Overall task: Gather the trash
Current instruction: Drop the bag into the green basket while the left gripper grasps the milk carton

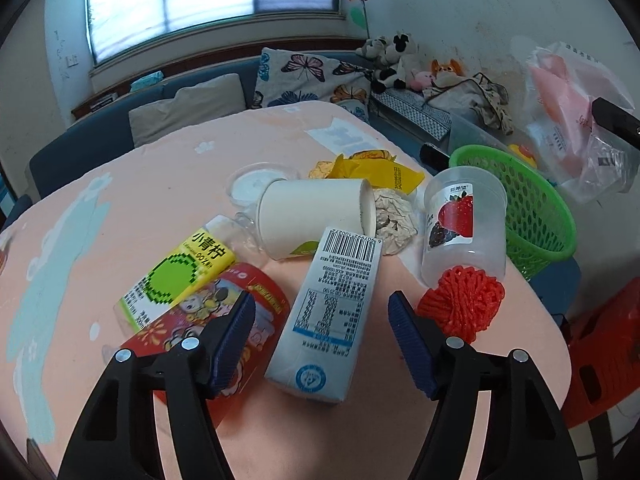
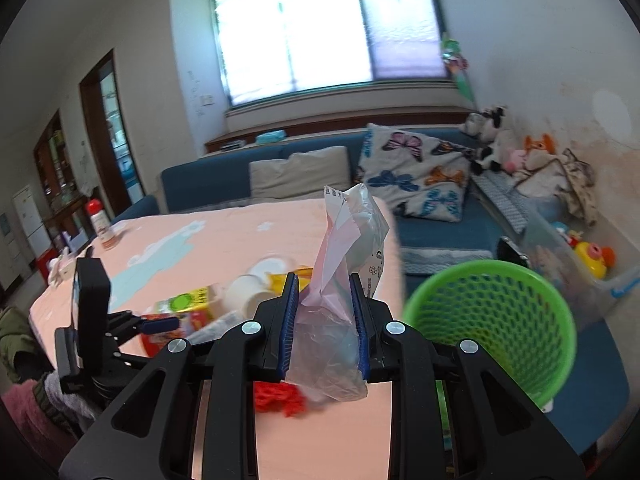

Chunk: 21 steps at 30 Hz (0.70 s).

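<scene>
Left wrist view: the left gripper point(image 1: 322, 318) is shown with jaws wide open and empty above the counter point(image 1: 168, 184), the milk carton point(image 1: 328, 312) lying between them, its long axis running near-to-far along the jaws' line. Right wrist view: the right gripper point(image 2: 323, 326) is shown with jaws closed on a plastic bag point(image 2: 340, 280), the green basket point(image 2: 496, 328) standing just to its right, nearer this gripper.
</scene>
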{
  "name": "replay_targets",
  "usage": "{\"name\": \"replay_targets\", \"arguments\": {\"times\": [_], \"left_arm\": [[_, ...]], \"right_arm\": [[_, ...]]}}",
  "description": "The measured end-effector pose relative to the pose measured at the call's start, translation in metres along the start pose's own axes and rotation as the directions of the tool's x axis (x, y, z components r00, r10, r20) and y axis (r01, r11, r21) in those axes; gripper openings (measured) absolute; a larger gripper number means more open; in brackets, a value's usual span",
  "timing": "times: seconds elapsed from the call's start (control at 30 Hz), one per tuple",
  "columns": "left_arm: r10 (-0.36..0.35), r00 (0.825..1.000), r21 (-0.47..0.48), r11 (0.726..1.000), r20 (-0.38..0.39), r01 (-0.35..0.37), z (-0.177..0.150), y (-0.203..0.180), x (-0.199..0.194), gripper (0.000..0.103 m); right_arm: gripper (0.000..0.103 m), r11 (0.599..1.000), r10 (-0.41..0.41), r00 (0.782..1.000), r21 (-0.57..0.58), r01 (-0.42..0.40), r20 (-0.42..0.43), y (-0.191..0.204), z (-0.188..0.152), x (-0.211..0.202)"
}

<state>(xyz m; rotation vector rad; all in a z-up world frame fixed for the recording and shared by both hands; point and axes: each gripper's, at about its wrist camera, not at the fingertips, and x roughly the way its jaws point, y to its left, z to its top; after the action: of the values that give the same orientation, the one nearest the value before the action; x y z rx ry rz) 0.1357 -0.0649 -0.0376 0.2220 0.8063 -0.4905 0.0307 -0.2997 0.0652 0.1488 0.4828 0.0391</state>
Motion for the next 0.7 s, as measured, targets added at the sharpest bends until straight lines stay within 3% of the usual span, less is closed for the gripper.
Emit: {"name": "replay_targets", "arguments": {"times": [0.23, 0.53, 0.7], "left_arm": [[-0.021, 0.999, -0.01, 1.0, -0.045, 0.02, 0.008, 0.002, 0.017, 0.065], [-0.048, 0.995, -0.007, 0.999, -0.087, 0.047, 0.01, -0.002, 0.034, 0.057], [-0.068, 0.992, -0.025, 0.998, -0.102, 0.066, 0.01, -0.002, 0.041, 0.046]], "right_arm": [[0.025, 0.995, -0.083, 0.996, 0.05, 0.084, -0.019, -0.046, -0.006, 0.007], [0.026, 0.98, -0.169, 0.979, 0.088, 0.179, -0.113, -0.1, -0.027, 0.039], [0.028, 0.97, -0.195, 0.968, 0.118, 0.215, -0.158, -0.124, -0.039, 0.055]]}}
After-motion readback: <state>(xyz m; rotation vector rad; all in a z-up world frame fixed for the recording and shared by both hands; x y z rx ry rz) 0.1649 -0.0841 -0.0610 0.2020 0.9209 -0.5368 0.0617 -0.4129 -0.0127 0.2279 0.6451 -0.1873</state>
